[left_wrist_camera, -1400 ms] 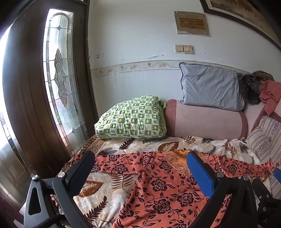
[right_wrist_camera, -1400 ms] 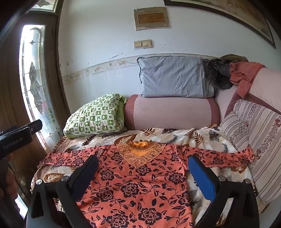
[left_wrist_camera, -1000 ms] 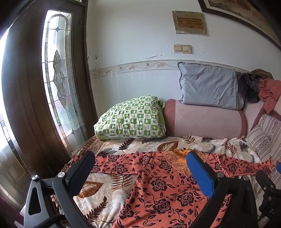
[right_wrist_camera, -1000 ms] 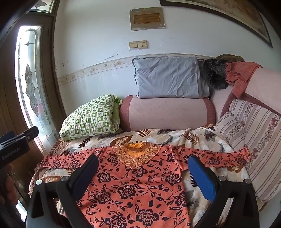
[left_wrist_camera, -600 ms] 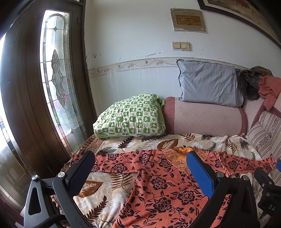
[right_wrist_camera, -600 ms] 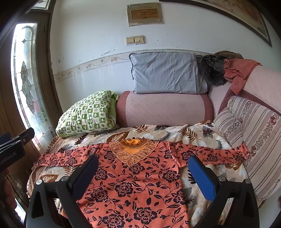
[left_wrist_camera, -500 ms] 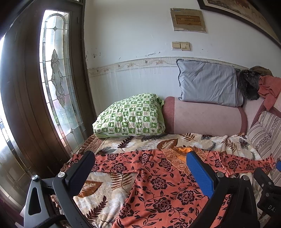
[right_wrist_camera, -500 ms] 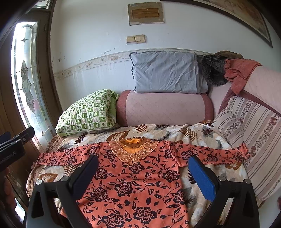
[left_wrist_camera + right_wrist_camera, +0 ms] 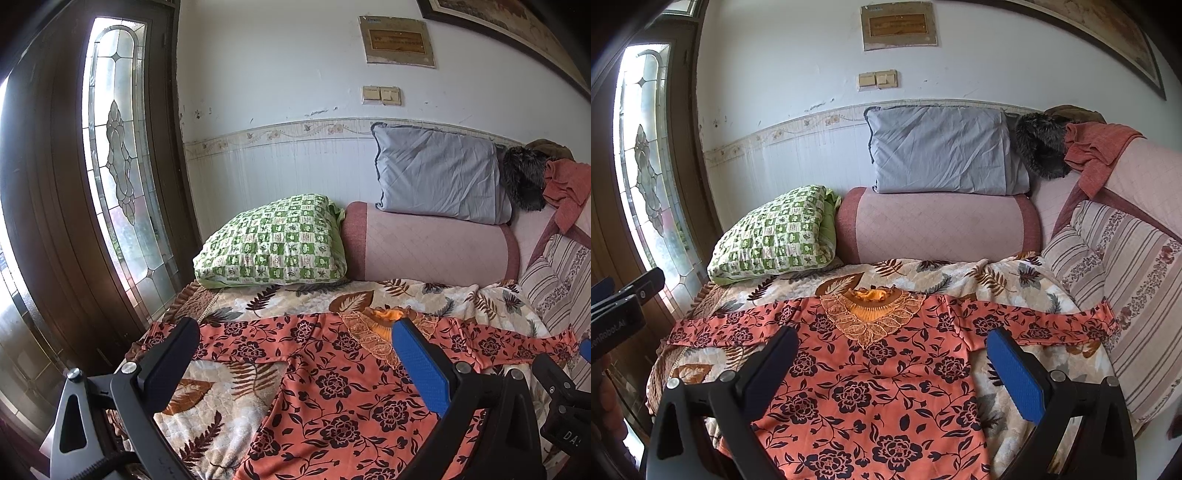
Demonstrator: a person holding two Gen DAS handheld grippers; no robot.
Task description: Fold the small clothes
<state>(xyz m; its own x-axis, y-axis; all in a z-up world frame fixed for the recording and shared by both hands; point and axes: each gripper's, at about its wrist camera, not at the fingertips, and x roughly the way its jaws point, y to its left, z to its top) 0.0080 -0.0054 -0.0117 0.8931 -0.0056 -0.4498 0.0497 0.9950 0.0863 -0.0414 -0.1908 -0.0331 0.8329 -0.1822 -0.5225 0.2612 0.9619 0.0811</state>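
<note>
Your orange long-sleeved blouse with black flowers [image 9: 864, 391] lies spread flat on the leaf-patterned quilt [image 9: 1008, 284], collar toward the pink bolster cushion [image 9: 938, 225]. Both left tongs [image 9: 295, 365] and right tongs [image 9: 890, 373] stand wide and empty above it. Pinch too deep and you may catch the quilt underneath; the thin fabric looks likely to slide and skew your fold.

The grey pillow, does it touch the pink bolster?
Touching: the right wrist view shows the grey pillow resting directly on top of the pink bolster, no gap.
</note>
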